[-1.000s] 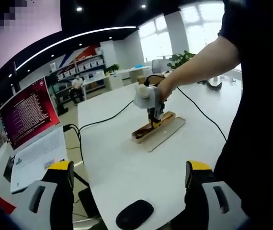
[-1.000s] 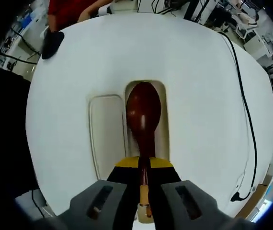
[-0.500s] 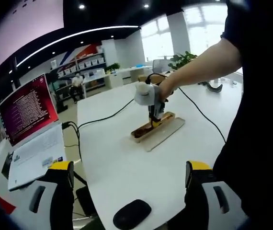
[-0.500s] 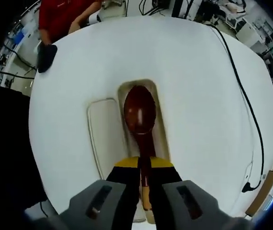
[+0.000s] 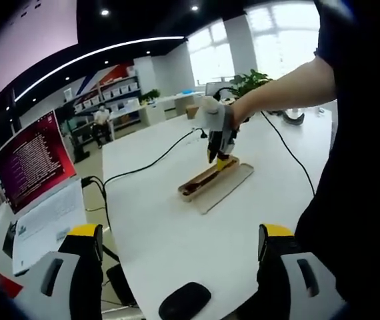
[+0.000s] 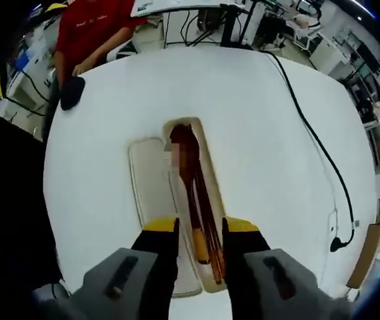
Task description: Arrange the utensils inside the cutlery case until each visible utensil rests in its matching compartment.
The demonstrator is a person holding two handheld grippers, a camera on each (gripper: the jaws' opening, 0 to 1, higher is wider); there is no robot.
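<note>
In the right gripper view, the right gripper point(image 6: 199, 230) hangs over the cutlery case point(image 6: 207, 177) at the centre of a round white table point(image 6: 263, 133), its yellow-tipped jaws parted with nothing between them. A dark wooden spoon point(image 6: 189, 175) lies lengthwise in the case, its bowl at the far end toward the upper part of the frame and its pale handle end between the jaw tips lower down; slim dark chopsticks point(image 6: 208, 220) lie alongside it in the same tray. The case's lid point(image 6: 151, 203) rests flat on the table just left of the case. A black mouse point(image 6: 72, 92) sits at the upper left edge, near a person in a red shirt point(image 6: 93, 30); a black cable point(image 6: 310, 130) curves down the right side.

In the left gripper view, the left gripper point(image 5: 180, 257) is held low at the bottom of the frame, jaws wide apart and empty, well short of the case, which lies mid-frame. An open laptop point(image 5: 33, 180) stands at left
</note>
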